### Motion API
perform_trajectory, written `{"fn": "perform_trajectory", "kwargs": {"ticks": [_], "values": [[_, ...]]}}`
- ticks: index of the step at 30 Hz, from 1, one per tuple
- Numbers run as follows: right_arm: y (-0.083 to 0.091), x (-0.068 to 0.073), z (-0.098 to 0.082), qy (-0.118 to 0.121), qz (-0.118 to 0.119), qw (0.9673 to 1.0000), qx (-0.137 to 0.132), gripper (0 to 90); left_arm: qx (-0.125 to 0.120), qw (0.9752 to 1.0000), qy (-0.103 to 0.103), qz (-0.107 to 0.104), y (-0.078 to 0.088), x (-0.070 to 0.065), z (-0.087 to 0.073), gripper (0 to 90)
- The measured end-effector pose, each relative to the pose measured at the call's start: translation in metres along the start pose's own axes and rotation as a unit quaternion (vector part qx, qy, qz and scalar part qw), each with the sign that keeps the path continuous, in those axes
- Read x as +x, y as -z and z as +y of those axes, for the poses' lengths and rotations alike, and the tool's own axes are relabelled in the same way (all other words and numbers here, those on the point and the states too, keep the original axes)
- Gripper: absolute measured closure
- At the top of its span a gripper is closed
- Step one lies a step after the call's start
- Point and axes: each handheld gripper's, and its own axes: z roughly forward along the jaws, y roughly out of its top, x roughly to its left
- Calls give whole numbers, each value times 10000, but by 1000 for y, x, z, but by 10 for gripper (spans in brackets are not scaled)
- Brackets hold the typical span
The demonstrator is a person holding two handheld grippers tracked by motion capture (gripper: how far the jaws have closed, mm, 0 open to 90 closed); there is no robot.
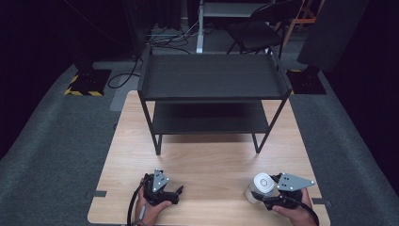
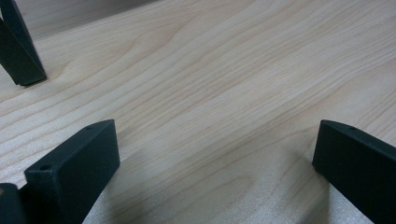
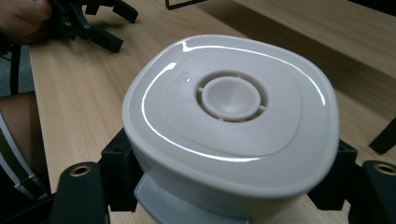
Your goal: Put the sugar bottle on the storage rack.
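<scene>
A white container (image 1: 263, 184) with a rounded-square lid and a round button in its middle (image 3: 231, 98) stands near the table's front right edge. My right gripper (image 1: 258, 194) is shut on it, one black jaw against each side of its body (image 3: 229, 156). My left gripper (image 1: 178, 194) rests low over the wood at the front left, jaws wide apart with bare table between them (image 2: 212, 135). The right gripper view also catches the left gripper (image 3: 95, 25) and the hand (image 3: 21, 14) holding it at the top left.
A black two-tier metal shelf (image 1: 214, 77) stands on the far half of the light wooden table (image 1: 207, 160), both tiers bare. One of its legs (image 2: 18, 51) is near the left gripper. Grey carpet surrounds the table; a chair (image 1: 256, 33) and cables lie beyond.
</scene>
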Motion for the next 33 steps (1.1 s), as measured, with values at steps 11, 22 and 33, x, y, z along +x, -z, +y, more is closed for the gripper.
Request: {"fn": "perform_trajectory", "kwargs": {"ticks": [11, 22, 33], "values": [[1, -9, 47, -94, -112, 9999, 79, 281, 0, 10000, -1, 1, 0, 0, 0, 3], [-4, -11, 97, 40, -196, 9998, 18, 281, 0, 10000, 1, 0, 0, 0, 0, 3], [-6, -22, 129, 16, -292, 9996, -32, 281, 1, 10000, 2, -2, 0, 0, 0, 3]]}}
